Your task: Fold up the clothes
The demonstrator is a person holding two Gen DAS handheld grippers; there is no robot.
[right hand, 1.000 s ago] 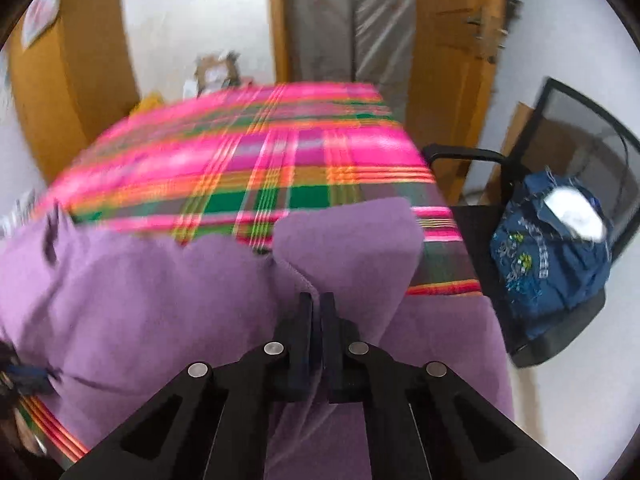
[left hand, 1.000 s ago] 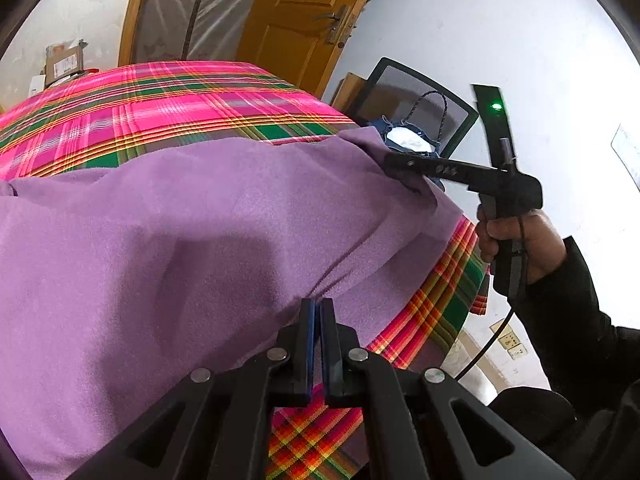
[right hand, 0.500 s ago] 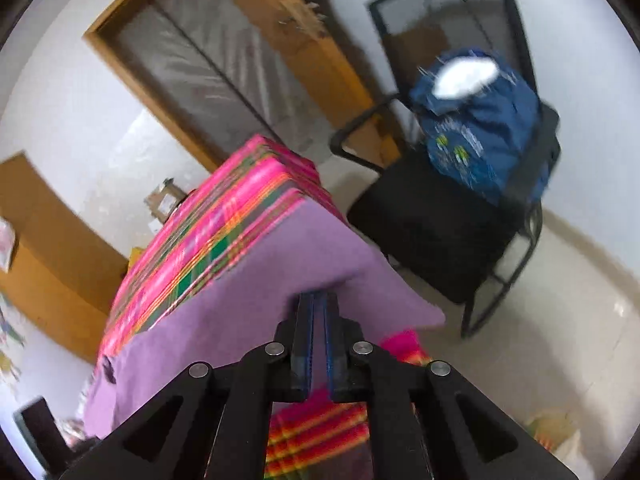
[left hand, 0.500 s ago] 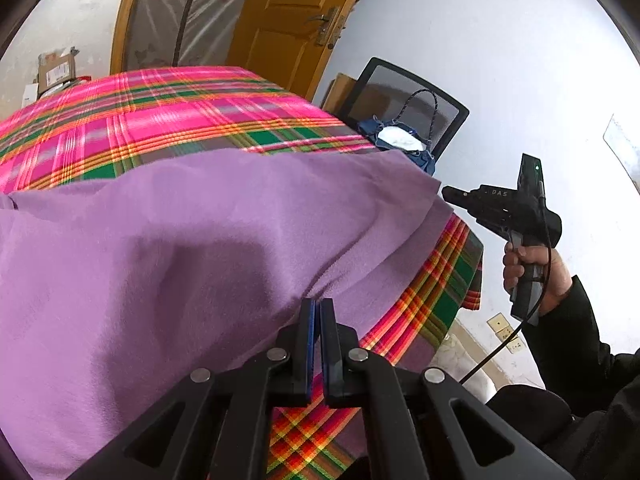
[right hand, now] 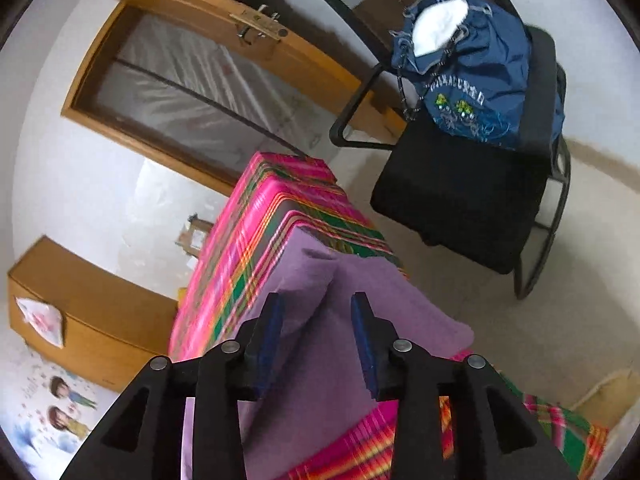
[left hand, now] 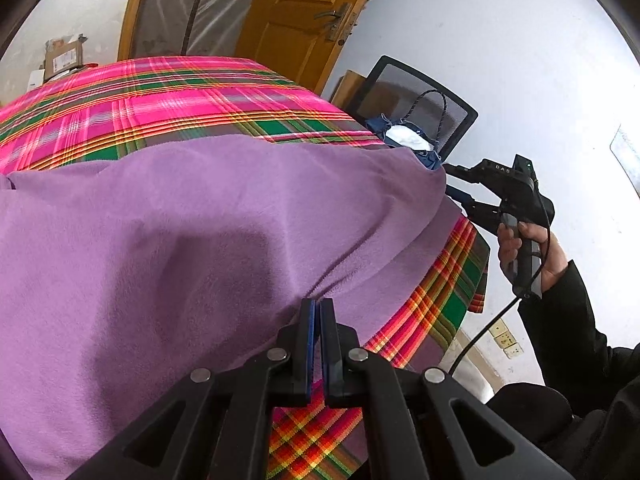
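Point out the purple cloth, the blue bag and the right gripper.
purple cloth [left hand: 200,240]: left wrist view, middle of its spread top surface.
blue bag [right hand: 476,68]: right wrist view, front of its body, on the chair.
right gripper [right hand: 318,328]: right wrist view, the gap between its open fingertips.

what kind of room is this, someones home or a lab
Most likely a room in someone's home: a table under a pink plaid tablecloth, a wooden panel door with a brass handle, a black mesh office chair holding a blue drawstring bag, and children's cartoon stickers on the wall.
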